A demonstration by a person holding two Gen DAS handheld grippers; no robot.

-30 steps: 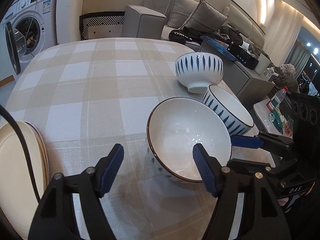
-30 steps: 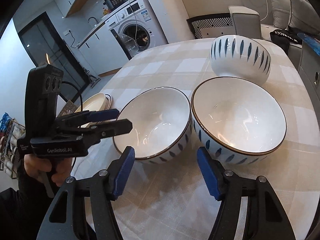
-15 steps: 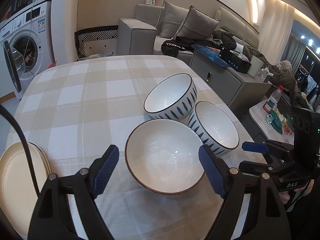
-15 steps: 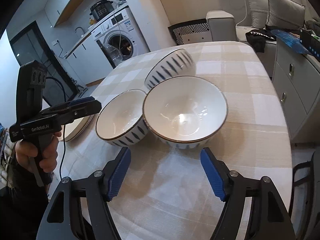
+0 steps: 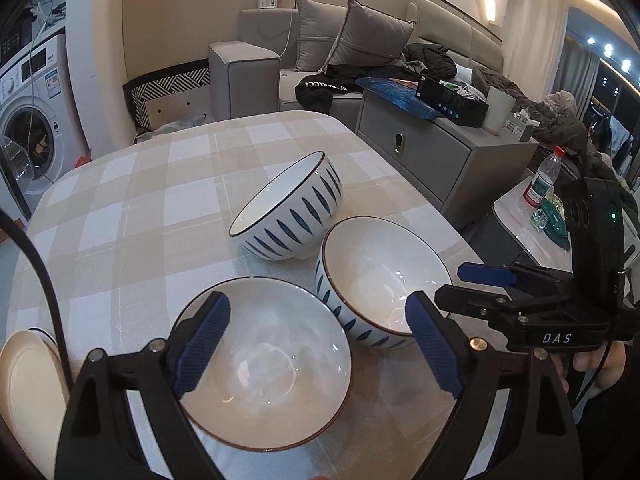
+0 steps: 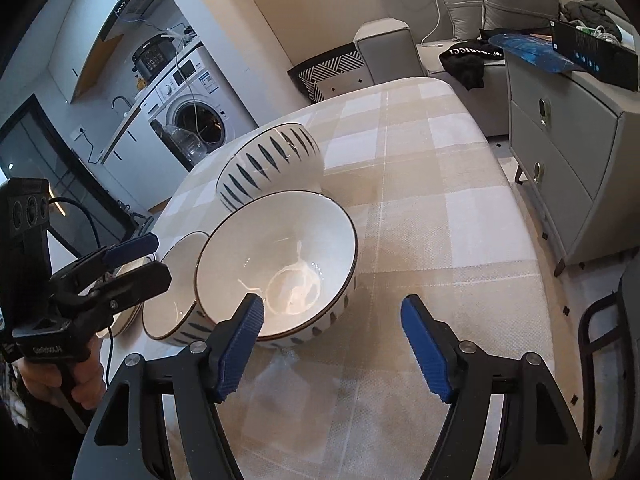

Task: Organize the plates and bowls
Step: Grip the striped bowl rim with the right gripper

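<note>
Both grippers — left (image 5: 316, 344), right (image 6: 332, 348) — hover spread and empty over separate bowls (image 5: 264, 364) (image 6: 280, 264), apparently poised for nesting.

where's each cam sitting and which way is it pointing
Left wrist: on the left tongs, facing across the checked table toward the sofa; shows the near bowl, the open right tongs.
Right wrist: on the right tongs, facing the washing machine; shows the left tongs and hand.
Shared: three bowls, including the tilted bowl.
</note>
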